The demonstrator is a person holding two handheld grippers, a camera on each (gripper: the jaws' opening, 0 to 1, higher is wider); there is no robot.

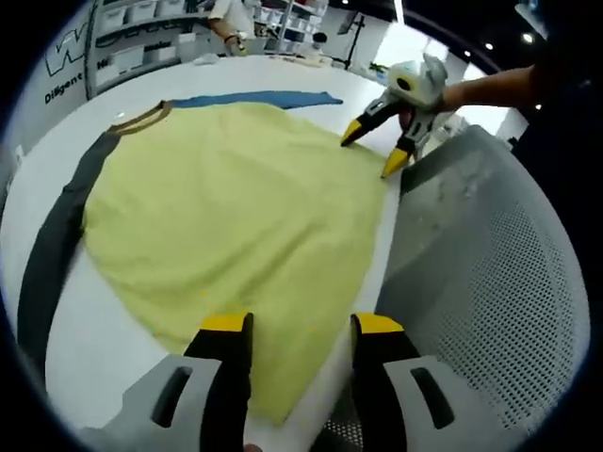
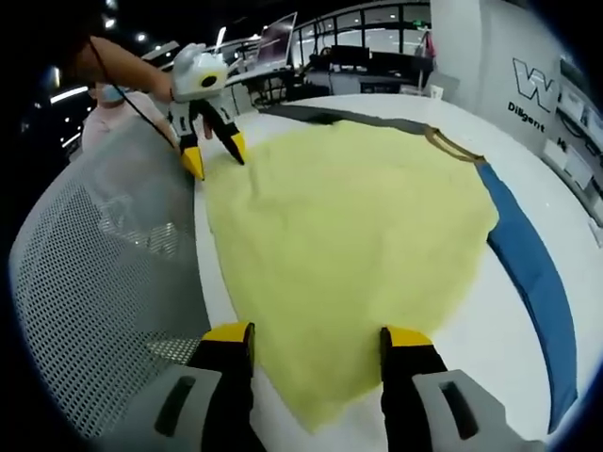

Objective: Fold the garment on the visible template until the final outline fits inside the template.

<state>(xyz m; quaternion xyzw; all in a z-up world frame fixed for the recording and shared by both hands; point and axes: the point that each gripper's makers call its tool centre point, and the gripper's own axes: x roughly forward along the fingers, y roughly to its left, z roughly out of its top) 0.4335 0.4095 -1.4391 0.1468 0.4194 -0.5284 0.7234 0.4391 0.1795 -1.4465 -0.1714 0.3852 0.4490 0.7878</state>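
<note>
The yellow garment point(image 1: 236, 207) lies spread flat on the white table point(image 1: 104, 348), its brown-trimmed collar point(image 1: 141, 119) at the far end from the person. A dark grey sleeve point(image 1: 52, 245) runs out along one side and a blue sleeve point(image 1: 259, 98) along the other; in the right gripper view the same cloth point(image 2: 349, 245) shows the blue sleeve point(image 2: 532, 282) stretched toward the near right. The hem edge lies closest to both tools. The left gripper point(image 1: 301, 325) hovers over the hem near one corner, jaws spread apart with cloth visible between the yellow tips, nothing clamped. The right gripper point(image 2: 316, 330) does likewise at the other hem corner, jaws wide and empty (in the left gripper view it appears as the grey-and-yellow tool point(image 1: 377, 151) with its tips at the cloth's edge; whether they touch it I cannot tell). A grey mesh chair back point(image 1: 490, 282) stands against the table's near side, just beside the hem. Shelving point(image 1: 141, 28) stands beyond the table
</note>
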